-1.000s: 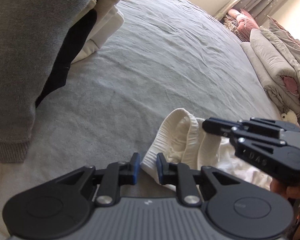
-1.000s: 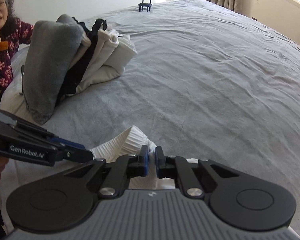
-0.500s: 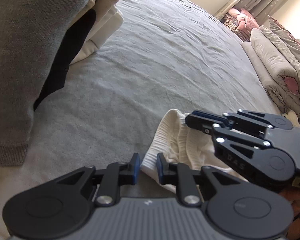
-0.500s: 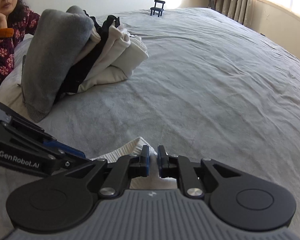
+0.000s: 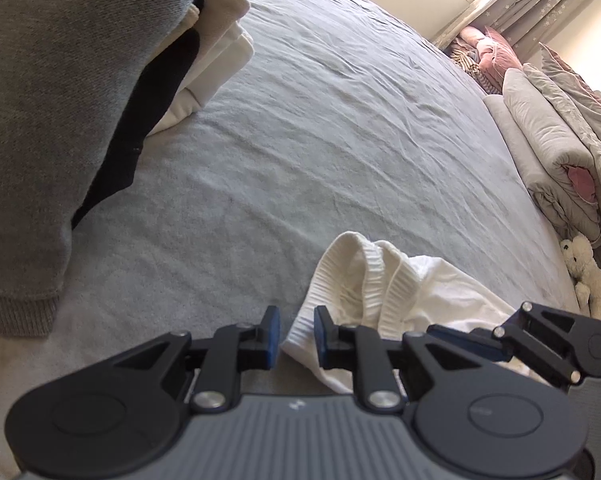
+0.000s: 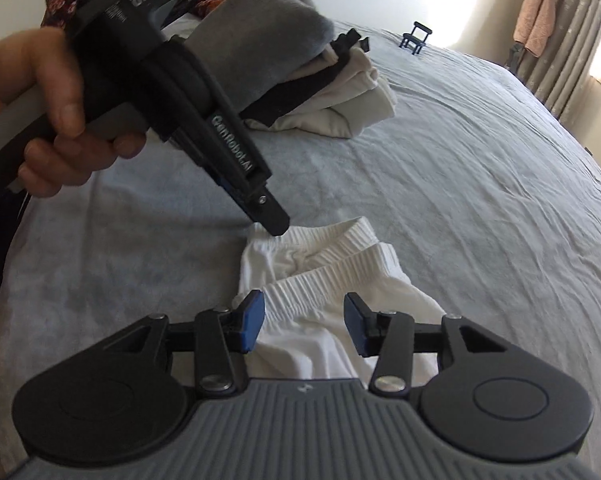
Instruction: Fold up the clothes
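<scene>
A white garment with a ribbed elastic waistband (image 5: 400, 292) (image 6: 320, 264) lies crumpled on the grey bed sheet (image 5: 340, 140). My left gripper (image 5: 296, 336) is shut on the near corner of that waistband; in the right wrist view its tip (image 6: 270, 220) pins the band's left end. A hand (image 6: 48, 120) holds its handle. My right gripper (image 6: 304, 322) hovers over the waistband's other side. Its jaws are opening, the cloth lies under the gap, and the blue pads (image 6: 252, 320) do not press it. In the left wrist view it sits low at the right (image 5: 480, 340).
A stack of folded clothes, grey knit over black and cream pieces (image 5: 60, 100) (image 6: 300, 60), rests at the left. Rolled bedding (image 5: 552, 152) and a plush toy (image 5: 584, 268) lie off the bed's right side. A small black chair-shaped object (image 6: 416, 38) stands far back.
My right gripper let go of the waistband, opened wide, rolled and drew away to the right. The left gripper kept its grip and stayed put.
</scene>
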Motion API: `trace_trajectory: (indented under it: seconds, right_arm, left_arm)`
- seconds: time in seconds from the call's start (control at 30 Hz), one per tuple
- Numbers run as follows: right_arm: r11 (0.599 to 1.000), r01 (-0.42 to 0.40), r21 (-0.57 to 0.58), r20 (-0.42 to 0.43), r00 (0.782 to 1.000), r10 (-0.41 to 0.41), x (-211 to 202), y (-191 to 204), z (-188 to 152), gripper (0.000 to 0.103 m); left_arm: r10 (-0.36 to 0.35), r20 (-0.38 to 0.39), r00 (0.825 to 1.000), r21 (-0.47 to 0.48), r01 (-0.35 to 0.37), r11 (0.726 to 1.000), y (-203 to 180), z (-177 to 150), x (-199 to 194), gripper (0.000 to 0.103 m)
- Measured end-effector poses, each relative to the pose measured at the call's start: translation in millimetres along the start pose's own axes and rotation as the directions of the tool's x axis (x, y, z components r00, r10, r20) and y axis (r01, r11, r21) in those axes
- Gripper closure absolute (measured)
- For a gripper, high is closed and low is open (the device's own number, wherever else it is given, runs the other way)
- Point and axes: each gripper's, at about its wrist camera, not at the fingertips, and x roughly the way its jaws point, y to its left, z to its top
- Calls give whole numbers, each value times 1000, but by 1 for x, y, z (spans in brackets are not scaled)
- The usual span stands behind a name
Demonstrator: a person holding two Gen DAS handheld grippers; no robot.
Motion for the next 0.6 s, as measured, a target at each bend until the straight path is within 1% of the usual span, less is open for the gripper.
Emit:
trace_trajectory:
  seconds: [0.13,0.2,0.23,0.27,0.3,0.33,0.37,0.43,0.5,0.57,0.6]
  right_arm:
    - [996,-82,-32,1,997,83,2,9,3,55]
    - [997,-68,-47,-6,998,67,3,11,4,55]
    - [999,-37,-38,-20,999,36,6,9,5,58]
    - [1000,-8,-10,-42,999,8,10,5,6,64]
    - [1000,2,18,-50,999,-1,11,0,7,88]
    - [999,10,43,-45,999,-8,10,-5,7,97]
    - [998,25,63,-34,999,-23,7,-10,9,97]
    - [989,70,131,28,997,-74,-7,-25,15,97]
    - [966,130,223,88,984,-152,-23,-47,26,97]
    - [933,228,279,75,963,-258,-27,-64,39,97]
    - [921,257,292,56,957,-285,-23,-73,45,97]
  left_arm:
    - [4,-3,1000,-4,-4,1000,2,1,1,86]
    - [5,-3,1000,-4,-5,1000,1,1,1,86]
    - [4,-4,1000,-1,-4,1000,1,1,1,86]
    - [3,-5,1000,2,-3,1000,0,1,1,86]
    - [3,-6,1000,5,-3,1000,0,0,2,86]
    - [2,-7,1000,7,-2,1000,-1,0,2,86]
    - [4,-6,1000,7,-4,1000,-1,0,2,86]
    - [6,-5,1000,7,-6,1000,0,0,1,86]
    - [12,-5,1000,12,-12,1000,-1,-1,2,86]
    - [18,-4,1000,21,-18,1000,-2,-1,2,86]
    - [21,-4,1000,27,-21,999,-2,-1,3,86]
